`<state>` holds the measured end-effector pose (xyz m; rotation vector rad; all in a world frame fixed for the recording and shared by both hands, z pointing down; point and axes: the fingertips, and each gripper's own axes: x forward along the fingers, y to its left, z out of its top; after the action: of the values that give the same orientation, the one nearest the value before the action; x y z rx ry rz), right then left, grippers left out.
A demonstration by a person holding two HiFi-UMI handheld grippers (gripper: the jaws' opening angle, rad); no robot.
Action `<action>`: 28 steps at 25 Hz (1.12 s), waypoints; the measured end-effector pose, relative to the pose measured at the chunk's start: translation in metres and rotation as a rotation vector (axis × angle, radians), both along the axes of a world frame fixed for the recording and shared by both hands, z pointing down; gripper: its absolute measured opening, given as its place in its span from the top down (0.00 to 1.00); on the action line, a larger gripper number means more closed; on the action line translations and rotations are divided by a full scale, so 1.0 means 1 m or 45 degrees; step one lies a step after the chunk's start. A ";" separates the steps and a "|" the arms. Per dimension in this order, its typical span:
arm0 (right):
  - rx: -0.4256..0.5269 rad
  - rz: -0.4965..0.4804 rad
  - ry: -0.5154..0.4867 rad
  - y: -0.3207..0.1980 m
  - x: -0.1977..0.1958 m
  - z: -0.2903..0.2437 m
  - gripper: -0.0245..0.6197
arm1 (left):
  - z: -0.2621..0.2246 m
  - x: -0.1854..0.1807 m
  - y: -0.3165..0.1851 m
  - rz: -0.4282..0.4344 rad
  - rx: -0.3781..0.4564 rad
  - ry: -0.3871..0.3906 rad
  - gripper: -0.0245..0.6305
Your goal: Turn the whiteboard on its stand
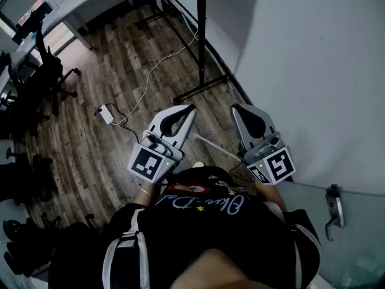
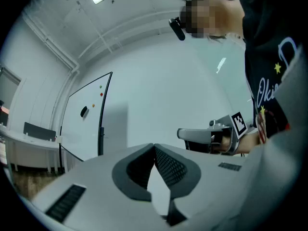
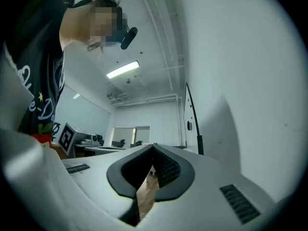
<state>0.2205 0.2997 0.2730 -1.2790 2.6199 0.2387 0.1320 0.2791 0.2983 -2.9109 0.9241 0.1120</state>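
Observation:
The whiteboard (image 2: 83, 121) stands on its black-framed stand ahead of me, with a few magnets and an eraser on its face. From the right gripper view the whiteboard (image 3: 190, 121) shows nearly edge-on beside the wall. In the head view only the stand's black upright (image 1: 201, 35) and floor foot (image 1: 200, 92) appear. My left gripper (image 1: 191, 109) and right gripper (image 1: 235, 109) are held side by side close to my chest, well short of the stand. Both are shut with nothing between their jaws. The left gripper view shows the left gripper (image 2: 154, 146) with its tips meeting, as the right gripper (image 3: 153, 146) does in its own view.
A white wall (image 1: 313, 71) runs along the right. A white cable with a power adapter (image 1: 107, 113) lies on the wooden floor. Desks (image 1: 78, 5) and black office chairs (image 1: 45, 77) stand at the left. A glass door with a handle (image 1: 334, 212) is at lower right.

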 end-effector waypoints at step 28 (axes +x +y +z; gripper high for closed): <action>0.033 0.024 -0.090 0.040 0.049 0.019 0.90 | 0.018 0.034 0.034 0.011 -0.021 -0.085 0.94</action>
<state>0.2696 0.3400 0.2919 -1.2803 2.5387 0.2260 0.1657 0.3131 0.3159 -2.9142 0.9061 0.0077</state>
